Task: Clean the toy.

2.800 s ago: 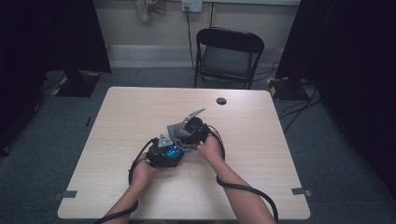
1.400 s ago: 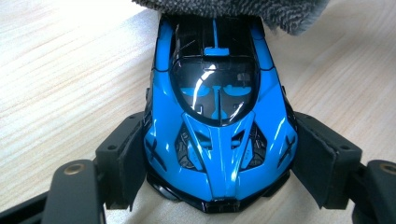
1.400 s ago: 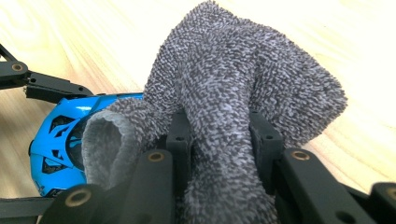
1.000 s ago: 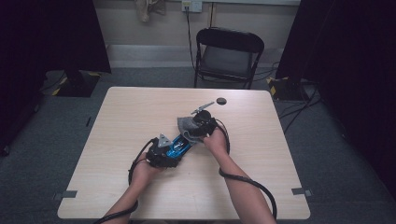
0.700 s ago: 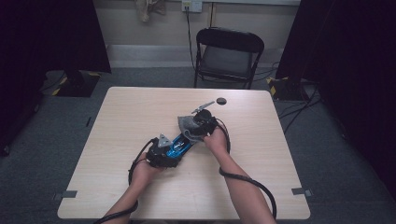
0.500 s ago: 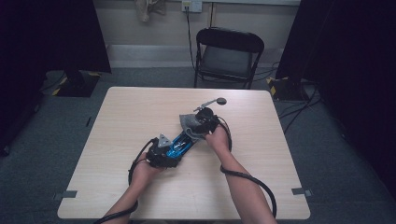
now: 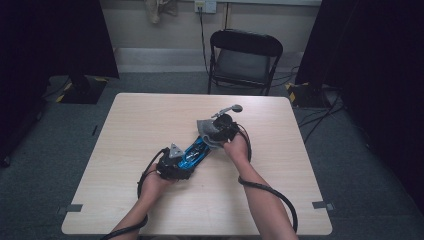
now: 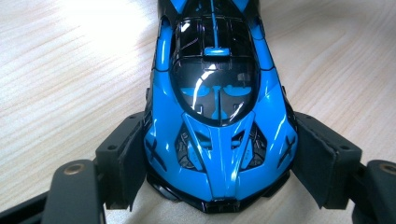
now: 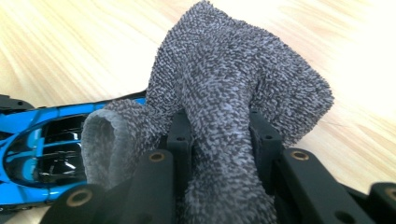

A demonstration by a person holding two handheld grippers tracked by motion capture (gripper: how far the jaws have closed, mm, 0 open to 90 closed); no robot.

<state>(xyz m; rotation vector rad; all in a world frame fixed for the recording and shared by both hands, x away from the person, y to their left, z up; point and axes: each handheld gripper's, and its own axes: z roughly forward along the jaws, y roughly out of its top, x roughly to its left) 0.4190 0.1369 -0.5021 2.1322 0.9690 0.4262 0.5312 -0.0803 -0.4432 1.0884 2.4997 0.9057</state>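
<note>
On the left side of the wooden table [image 7: 125,140], which has a pale, fine grain and rounded corners, the left gripper [image 7: 176,167] is holding a toy car [image 8: 217,116]. The car is lying near the middle of the table, pointing with its nose toward the person. Its body is made from shiny blue plastic or metal with smooth curved panels, and black glossy parts are forming the windscreen and the roof. In the left gripper view, the two black jaws are pressing with their flat, matte pads against both sides of the nose, so this claw is closed on the car. A black cable is running from the gripper back along the forearm.

More to the right, the right gripper [image 7: 223,131] is gripping a grey cloth [image 9: 224,107] at the far end of the car. The cloth is soft and thick, with a rough looped surface like a towel, and it is bunched into a rounded fold between the jaws. In the right gripper view one loose rolled edge is hanging over the blue bodywork, touching it or lying just above it. A small dark round thing [image 7: 236,108] is lying on the table just beyond this gripper.

Behind the table a black folding chair [image 7: 243,57] is standing on the grey carpet.
</note>
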